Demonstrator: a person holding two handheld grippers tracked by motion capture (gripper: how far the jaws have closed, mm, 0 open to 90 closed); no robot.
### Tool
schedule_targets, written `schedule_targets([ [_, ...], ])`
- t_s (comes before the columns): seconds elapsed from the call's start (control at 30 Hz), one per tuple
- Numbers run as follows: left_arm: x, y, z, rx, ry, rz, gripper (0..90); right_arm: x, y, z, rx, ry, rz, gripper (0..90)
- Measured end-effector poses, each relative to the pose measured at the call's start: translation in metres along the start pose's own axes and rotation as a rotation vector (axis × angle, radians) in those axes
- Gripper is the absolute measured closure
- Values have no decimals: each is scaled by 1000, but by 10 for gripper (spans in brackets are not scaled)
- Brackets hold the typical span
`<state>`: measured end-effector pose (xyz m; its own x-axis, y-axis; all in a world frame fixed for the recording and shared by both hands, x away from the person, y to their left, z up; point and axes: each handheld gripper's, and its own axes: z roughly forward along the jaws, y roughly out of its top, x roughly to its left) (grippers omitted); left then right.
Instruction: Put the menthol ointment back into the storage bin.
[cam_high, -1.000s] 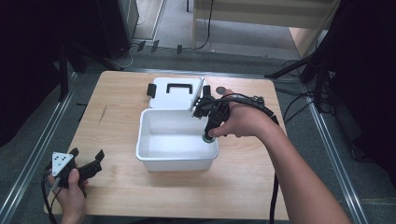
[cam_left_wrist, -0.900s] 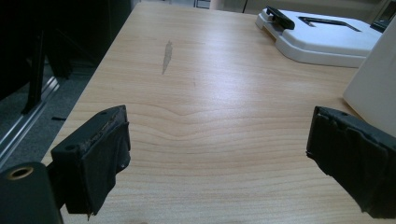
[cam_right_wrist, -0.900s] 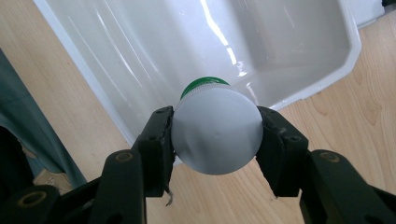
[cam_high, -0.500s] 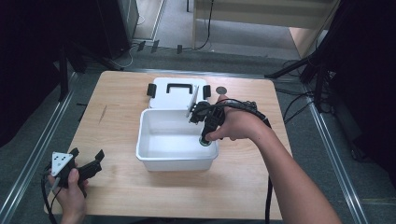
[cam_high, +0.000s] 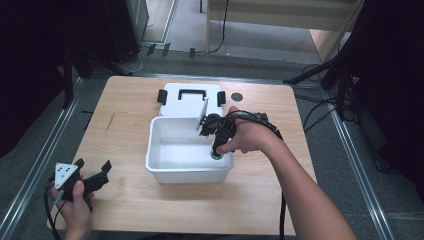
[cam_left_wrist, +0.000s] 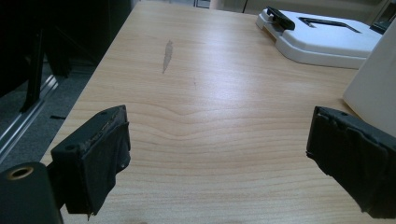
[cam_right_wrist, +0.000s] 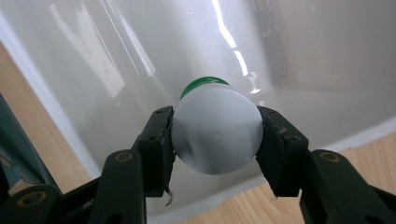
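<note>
Bottle (cam_right_wrist: 215, 133), cap toward camera, clamped over bin (cam_high: 165, 145).

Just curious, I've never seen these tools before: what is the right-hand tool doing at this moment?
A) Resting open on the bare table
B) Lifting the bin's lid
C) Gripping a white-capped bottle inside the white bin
C: the right tool clamps the white-capped bottle within the white bin.

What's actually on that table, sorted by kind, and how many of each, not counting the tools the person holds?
White tub: 1
White lid with black handle and clips: 1
White-capped bottle with a green part, held in the right gripper inside the tub: 1
Small dark round thing by the lid: 1
Total: 4
</note>
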<state>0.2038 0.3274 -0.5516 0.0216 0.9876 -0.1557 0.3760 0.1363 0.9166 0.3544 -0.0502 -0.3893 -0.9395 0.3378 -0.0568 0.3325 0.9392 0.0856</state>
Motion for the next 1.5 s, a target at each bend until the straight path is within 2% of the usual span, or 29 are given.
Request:
schedule_targets([
  [0.83, 1, 0, -1, 2, 3, -7, 67, -1, 9, 45, 11, 39, -28, 513],
  [0.97, 0, 0, -1, 3, 5, 4, 67, -2, 12, 53, 16, 42, -24, 513],
  [1.0, -1, 0, -1, 4, 6, 9, 67, -1, 14, 55, 35, 32, -29, 513],
  [1.13, -3, -1, -1, 2, 12, 25, 67, 1, 15, 55, 24, 17, -43, 513],
  [1.23, -4, -1, -1, 2, 14, 29, 67, 2, 15, 55, 15, 27, -40, 513],
  [1.33, -4, -1, -1, 6, 14, 34, 67, 8, 16, 55, 8, 27, -63, 513],
  [1.4, -4, -1, -1, 4, 15, 34, 67, 11, 18, 57, 10, 32, -75, 513],
  [1.5, -4, -1, -1, 2, 15, 33, 67, 10, 20, 61, 30, 35, -64, 513],
])
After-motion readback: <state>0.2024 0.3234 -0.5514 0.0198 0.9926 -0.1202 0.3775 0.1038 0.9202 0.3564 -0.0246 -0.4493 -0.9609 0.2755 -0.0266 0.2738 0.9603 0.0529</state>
